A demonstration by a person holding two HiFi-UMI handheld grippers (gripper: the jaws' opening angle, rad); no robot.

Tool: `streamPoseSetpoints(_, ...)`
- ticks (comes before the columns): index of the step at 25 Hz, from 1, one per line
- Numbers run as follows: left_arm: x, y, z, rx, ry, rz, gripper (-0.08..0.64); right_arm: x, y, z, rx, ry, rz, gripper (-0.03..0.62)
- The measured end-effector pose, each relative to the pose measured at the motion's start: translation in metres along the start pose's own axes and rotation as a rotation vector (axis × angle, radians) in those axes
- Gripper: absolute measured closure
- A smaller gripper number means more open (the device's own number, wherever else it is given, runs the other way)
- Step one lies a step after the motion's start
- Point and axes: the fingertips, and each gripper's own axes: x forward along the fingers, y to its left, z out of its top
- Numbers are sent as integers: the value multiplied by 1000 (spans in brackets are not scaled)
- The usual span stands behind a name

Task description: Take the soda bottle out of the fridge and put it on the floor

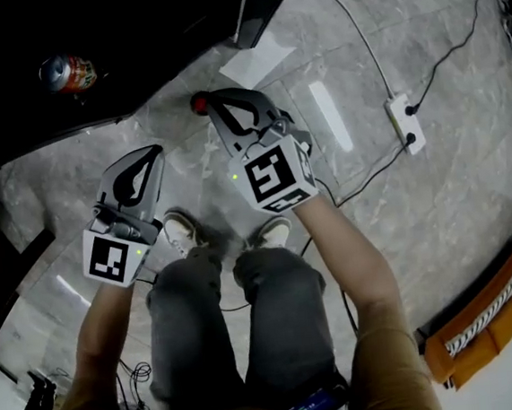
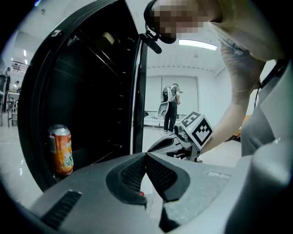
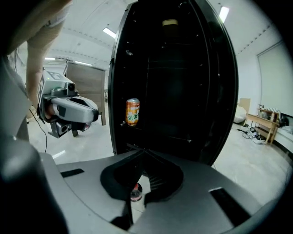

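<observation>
The soda bottle (image 1: pixel 199 101) stands on the grey floor in front of the open fridge (image 1: pixel 87 44); from above only its red cap shows. My right gripper (image 1: pixel 210 99) hangs just above it, shut, with nothing between its tips. In the right gripper view the bottle (image 3: pixel 135 192) shows far below, through the gap behind the closed jaws. My left gripper (image 1: pixel 154 152) is to the left and nearer to me, its tips pressed together and empty. An orange can (image 3: pixel 132 112) stands on a shelf inside the dark fridge.
The fridge door (image 1: pixel 259 5) stands open at the top of the head view. A white power strip (image 1: pixel 406 122) with cables lies on the floor at the right, a white sheet (image 1: pixel 256 63) near the door. My feet (image 1: pixel 182 232) are below the grippers.
</observation>
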Motion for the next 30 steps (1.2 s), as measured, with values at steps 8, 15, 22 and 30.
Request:
streamPoseSetpoints(8, -53, -19, 111, -47, 11, 90, 558, -90, 4, 80, 29, 34, -16, 592)
streamPoseSetpoints(15, -118, -39, 214, -92, 26, 154, 558, -168, 28, 166, 11, 54, -7, 592)
streamPoseSetpoints(22, -148, -62, 327, -110, -44, 167, 558, -232, 24, 280, -2, 19, -39, 592)
streamPoseSetpoints(30, -179, -61, 410, -100, -85, 153, 558, -285, 28, 375, 5, -24, -78, 592)
